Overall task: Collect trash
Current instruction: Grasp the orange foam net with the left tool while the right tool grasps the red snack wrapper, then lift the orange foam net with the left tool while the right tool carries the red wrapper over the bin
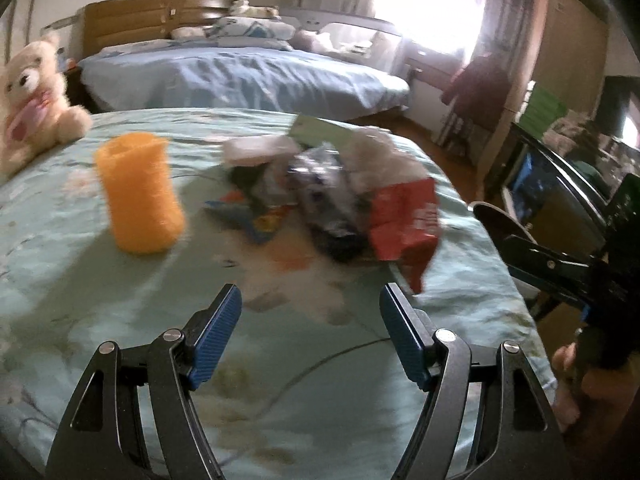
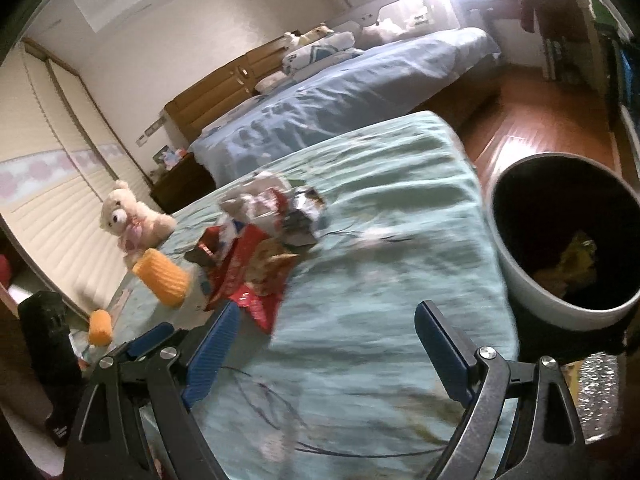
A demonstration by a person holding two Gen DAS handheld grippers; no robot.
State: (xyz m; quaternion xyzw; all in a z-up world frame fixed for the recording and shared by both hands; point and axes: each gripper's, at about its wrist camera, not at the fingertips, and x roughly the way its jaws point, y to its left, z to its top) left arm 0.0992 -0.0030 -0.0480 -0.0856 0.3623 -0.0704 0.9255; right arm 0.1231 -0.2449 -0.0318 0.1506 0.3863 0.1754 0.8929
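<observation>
Both the left gripper (image 1: 310, 312) and right gripper (image 2: 328, 344) hover spread apart and empty above the pale green floral bedspread (image 1: 100, 280), near a crumpled red snack wrapper (image 1: 404, 216) beside a round white trash bin (image 2: 532, 288)

A heap of wrappers (image 1: 340, 196) lies near the middle of the near bed (image 1: 80, 280), its torn packet (image 1: 404, 224) on the side toward the bed's edge. To the left of the heap stands an upright cylinder (image 1: 138, 196), apart from it. Behind the cylinder, at the bed's far left, a teddy bear (image 1: 32, 100) sits on the covers. A second bed (image 1: 248, 76) lies behind the first, with pillows (image 1: 240, 30) at its headboard. Off the near bed's right edge, on the floor, stands a bin (image 2: 520, 264) with scraps (image 2: 576, 260) inside it. Both grippers hover over the near end of the bed, the left gripper (image 1: 310, 312) before the heap, the right gripper (image 2: 326, 328) between the heap and the bin.
</observation>
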